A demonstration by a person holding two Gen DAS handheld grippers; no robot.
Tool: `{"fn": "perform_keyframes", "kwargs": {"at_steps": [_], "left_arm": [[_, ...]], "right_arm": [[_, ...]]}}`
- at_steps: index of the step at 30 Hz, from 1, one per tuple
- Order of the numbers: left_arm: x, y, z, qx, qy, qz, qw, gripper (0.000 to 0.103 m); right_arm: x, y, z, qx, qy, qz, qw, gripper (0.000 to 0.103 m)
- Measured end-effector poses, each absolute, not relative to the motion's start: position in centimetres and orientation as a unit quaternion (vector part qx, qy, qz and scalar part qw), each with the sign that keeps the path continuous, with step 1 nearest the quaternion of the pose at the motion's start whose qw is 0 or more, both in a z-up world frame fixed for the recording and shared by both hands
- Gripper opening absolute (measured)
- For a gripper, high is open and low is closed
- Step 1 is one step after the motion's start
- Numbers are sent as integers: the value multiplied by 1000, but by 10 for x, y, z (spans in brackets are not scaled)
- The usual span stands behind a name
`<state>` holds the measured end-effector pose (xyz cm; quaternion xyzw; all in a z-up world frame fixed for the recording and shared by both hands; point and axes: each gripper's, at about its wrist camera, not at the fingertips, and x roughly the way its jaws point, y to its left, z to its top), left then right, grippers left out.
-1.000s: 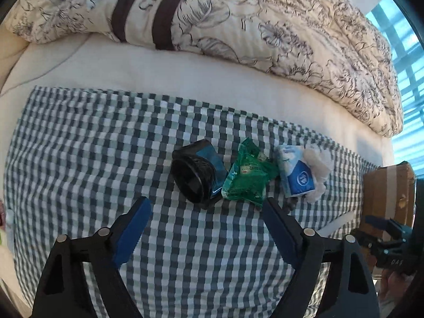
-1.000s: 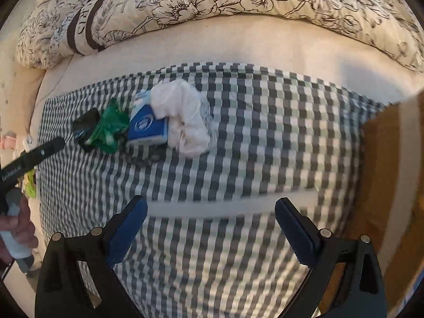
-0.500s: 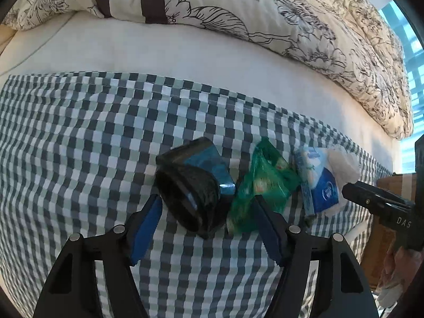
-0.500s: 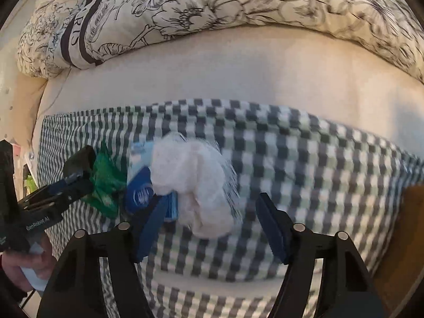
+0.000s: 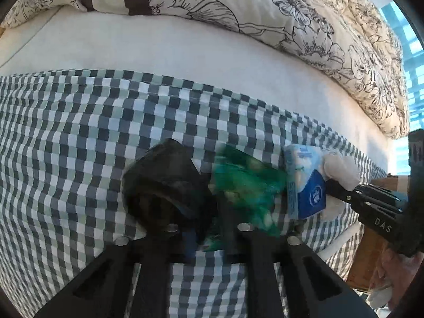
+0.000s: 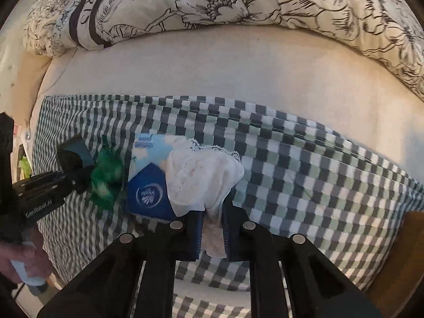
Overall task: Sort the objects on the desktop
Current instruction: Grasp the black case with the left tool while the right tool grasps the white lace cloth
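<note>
**Both grippers closed on items in the cluster**

The left gripper (image 5: 205, 234), wide apart and short of the objects half a second ago, has come forward, and its fingers are now drawn close together at lower centre of the left wrist view, pinching the near edge of the black roll (image 5: 164, 182) beside the green wrapper (image 5: 246, 182); motion blur leaves it unclear whether the wrapper is also caught. The right gripper (image 6: 212, 234), likewise spread half a second ago, is now pressed onto the lower tail of the white cloth (image 6: 204, 180), which hangs between its blue pads (image 6: 197, 234).

The items sit in a row on the checked cloth (image 5: 79, 132), at centre of the left wrist view and left of centre in the right wrist view. The roll lies on its side, its open end facing the lower left of the frame. The blue tissue pack (image 6: 148, 180) lies flat, its long axis running from upper frame to lower frame, touching the wrapper on one side and partly covered by the white cloth on the other. A floral duvet (image 6: 212, 2) fills the top of both views.
</note>
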<state>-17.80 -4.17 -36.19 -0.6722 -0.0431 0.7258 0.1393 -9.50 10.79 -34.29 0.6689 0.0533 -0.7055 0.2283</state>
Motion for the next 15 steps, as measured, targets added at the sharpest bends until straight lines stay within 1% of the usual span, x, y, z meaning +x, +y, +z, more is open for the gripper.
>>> {"fn": "perform_keyframes", "kwargs": {"at_steps": [3, 9, 15], "left_arm": [[-174, -40, -357, -669, -36, 728, 144, 9], [-162, -44, -340, -658, -48, 737, 143, 9], [-147, -51, -305, -640, -48, 754, 139, 9]], "right_arm": [[-89, 115, -335, 665, 41, -711, 226, 12], [-80, 140, -315, 657, -12, -725, 207, 12], [-61, 157, -288, 645, -52, -734, 206, 12]]}}
